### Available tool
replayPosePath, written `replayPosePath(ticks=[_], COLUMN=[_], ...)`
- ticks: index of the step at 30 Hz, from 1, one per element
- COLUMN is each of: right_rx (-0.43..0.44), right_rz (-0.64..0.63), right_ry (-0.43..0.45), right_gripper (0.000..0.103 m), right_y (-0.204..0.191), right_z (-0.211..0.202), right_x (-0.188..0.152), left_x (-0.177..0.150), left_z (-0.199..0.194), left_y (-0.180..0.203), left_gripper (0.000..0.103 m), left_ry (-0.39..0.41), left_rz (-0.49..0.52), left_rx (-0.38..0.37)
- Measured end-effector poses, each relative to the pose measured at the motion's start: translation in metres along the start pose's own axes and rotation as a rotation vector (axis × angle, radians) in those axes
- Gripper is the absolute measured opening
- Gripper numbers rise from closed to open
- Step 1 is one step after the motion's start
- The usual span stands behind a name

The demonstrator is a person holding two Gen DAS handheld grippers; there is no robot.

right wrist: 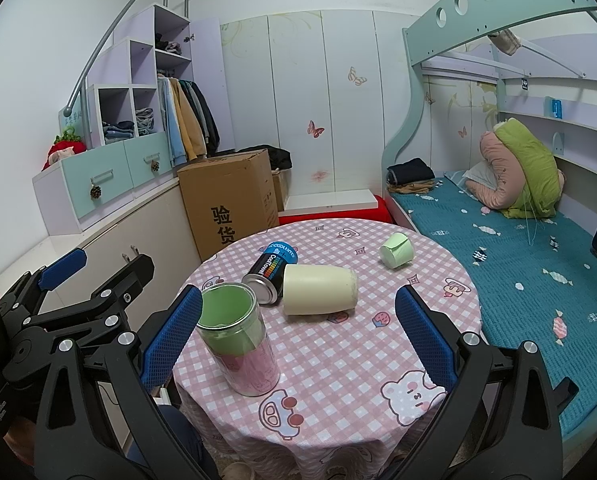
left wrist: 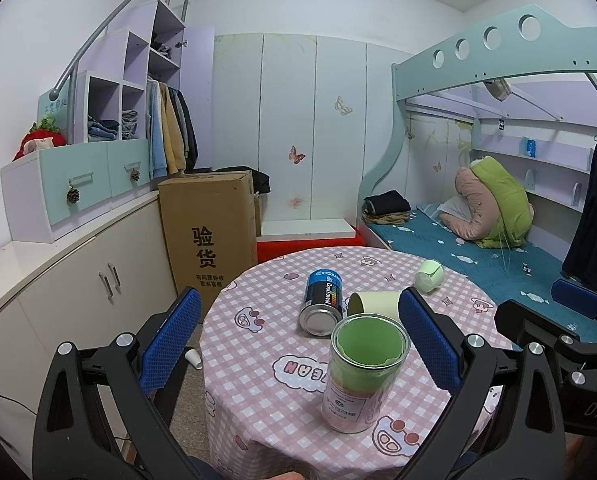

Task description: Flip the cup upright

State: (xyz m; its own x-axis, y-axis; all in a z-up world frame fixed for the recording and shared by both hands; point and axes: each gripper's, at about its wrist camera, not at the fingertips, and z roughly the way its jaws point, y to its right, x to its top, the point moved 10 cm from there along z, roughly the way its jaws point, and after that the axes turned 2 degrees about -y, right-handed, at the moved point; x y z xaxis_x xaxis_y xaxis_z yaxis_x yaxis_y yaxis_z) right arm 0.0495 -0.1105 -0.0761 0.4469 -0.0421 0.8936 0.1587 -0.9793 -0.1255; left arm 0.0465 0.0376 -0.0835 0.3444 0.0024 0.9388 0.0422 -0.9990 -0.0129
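A cream cup (right wrist: 320,289) lies on its side mid-table; in the left wrist view (left wrist: 374,303) it shows behind the clear can. A small pale green cup (right wrist: 396,251) (left wrist: 429,275) lies tipped near the far right edge. My left gripper (left wrist: 300,344) is open and empty, its blue pads on either side of the clear can. My right gripper (right wrist: 298,336) is open and empty, just in front of the cream cup. Each gripper shows at the side of the other's view.
A clear can with green lining (left wrist: 362,372) (right wrist: 238,340) stands upright near the front. A dark CoolTowel can (left wrist: 322,300) (right wrist: 270,272) lies beside the cream cup. Round table with pink checked cloth (right wrist: 338,380). Cardboard box (left wrist: 208,232) and cabinets to the left, bed (right wrist: 518,264) to the right.
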Motion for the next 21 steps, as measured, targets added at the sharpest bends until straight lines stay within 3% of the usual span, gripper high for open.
replayPosePath(ticks=[21], right_rx=[-0.001], right_rz=[0.001], right_ry=[0.002], right_gripper=[0.097], right_y=[-0.0008], right_z=[-0.0013], right_x=[0.0004], left_x=[0.0004], left_z=[-0.0031], left_y=[-0.0002], left_gripper=[0.095], left_ry=[0.013], left_rz=[-0.006], left_rx=[-0.003])
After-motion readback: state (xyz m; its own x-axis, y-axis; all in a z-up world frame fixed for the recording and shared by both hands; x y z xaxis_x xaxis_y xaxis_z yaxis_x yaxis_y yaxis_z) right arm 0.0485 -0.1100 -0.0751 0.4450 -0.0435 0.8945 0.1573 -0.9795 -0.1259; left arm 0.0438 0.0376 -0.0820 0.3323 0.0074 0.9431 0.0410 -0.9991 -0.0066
